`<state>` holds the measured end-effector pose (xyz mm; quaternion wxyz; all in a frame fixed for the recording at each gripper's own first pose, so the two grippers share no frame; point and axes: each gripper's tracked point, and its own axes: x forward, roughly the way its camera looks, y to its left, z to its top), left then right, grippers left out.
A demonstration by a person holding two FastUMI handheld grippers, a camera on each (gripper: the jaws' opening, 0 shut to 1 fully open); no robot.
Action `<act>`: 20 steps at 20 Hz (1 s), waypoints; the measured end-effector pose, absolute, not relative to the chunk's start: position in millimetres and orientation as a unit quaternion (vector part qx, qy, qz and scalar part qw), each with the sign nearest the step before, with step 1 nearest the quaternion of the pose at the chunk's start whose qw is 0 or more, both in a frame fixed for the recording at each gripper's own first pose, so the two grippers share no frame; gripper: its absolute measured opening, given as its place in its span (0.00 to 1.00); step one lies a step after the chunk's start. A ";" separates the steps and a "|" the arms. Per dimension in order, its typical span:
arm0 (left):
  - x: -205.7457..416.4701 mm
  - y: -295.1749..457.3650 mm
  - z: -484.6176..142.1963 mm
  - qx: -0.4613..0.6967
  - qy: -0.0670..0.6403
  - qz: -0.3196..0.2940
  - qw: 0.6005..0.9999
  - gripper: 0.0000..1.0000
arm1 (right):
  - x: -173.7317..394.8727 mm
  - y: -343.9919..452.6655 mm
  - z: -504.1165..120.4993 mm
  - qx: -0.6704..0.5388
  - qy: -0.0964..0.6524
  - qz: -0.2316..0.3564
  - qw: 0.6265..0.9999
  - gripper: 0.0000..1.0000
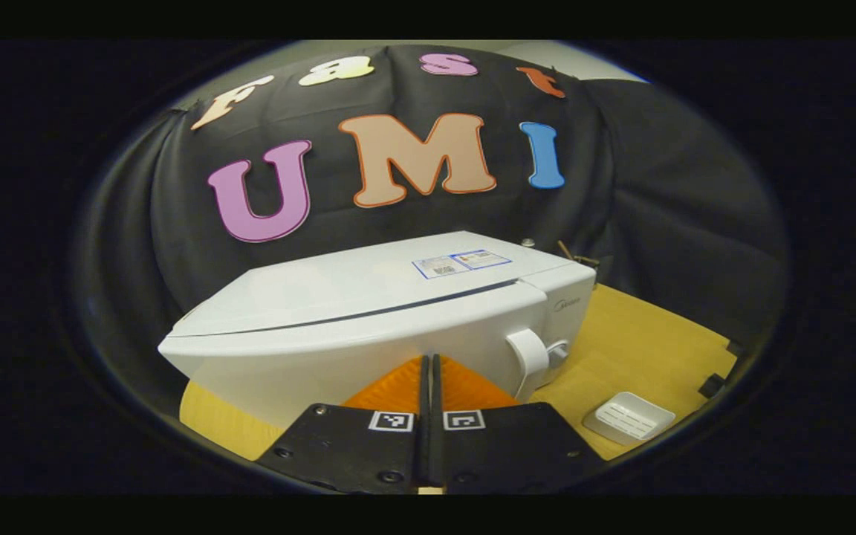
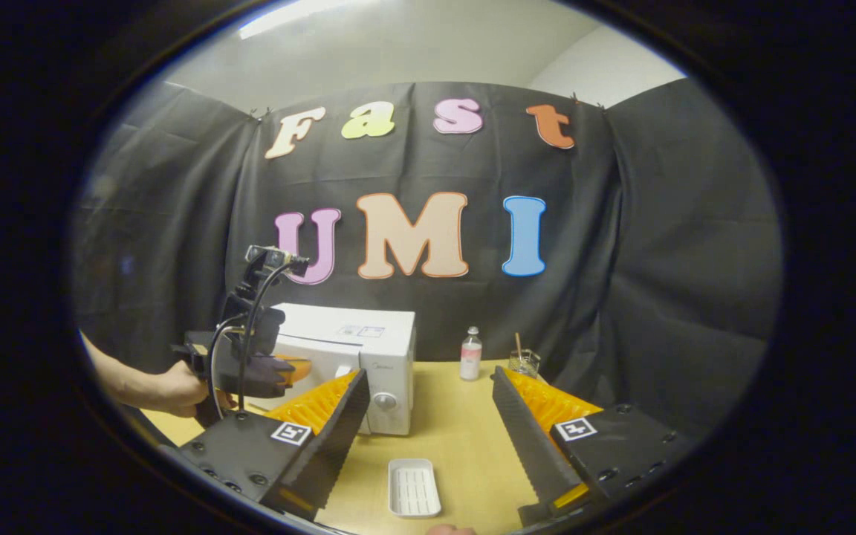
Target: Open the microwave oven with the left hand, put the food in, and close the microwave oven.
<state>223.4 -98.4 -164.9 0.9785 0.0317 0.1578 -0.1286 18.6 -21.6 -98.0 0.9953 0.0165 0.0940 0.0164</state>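
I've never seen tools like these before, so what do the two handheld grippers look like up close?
Each handheld gripper has two long jaws with ribbed inner faces on flat black plates held by screws, each plate bearing a small square black-and-white marker. The right gripper shows this plainly. The left gripper, farther off in the right gripper view, is a dark body with black cables looping up to a small camera on top.

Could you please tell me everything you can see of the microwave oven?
The microwave oven is a white, glossy box standing upright on the yellowish table against the black cloth. Its door is closed, with a handle and a round knob at its right end and stickers on top. The left tool, shut, is at its door.
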 end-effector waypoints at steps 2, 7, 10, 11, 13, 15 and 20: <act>230.5 -101.3 -163.8 0.036 0.156 -0.127 0.979 0.00 | 21.9 -23.4 -94.2 0.016 0.090 0.017 0.996 0.97; 239.5 -103.4 -165.7 0.033 0.154 -0.110 0.981 0.01 | 25.0 -25.8 -100.0 0.006 0.098 0.019 0.995 0.97; 239.5 -106.1 -167.9 0.036 0.154 -0.117 0.980 0.01 | 27.0 -21.7 -98.6 0.007 0.098 0.022 0.995 0.97; 238.6 -106.6 -169.0 0.036 0.154 -0.119 0.980 0.01 | 27.7 -21.3 -98.0 0.006 0.097 0.022 0.995 0.97; 236.7 -103.8 -166.9 0.046 0.158 -0.115 0.980 0.01 | 28.5 -18.8 -99.8 0.003 0.099 0.026 0.995 0.96; 228.3 -94.6 -136.5 0.044 0.121 -0.107 0.986 0.01 | 29.1 -16.4 -98.4 0.002 0.100 0.031 0.995 0.97; 179.6 -82.6 -61.5 0.002 0.052 -0.108 0.993 0.01 | 35.4 -12.0 -92.3 -0.007 0.097 0.038 0.995 0.97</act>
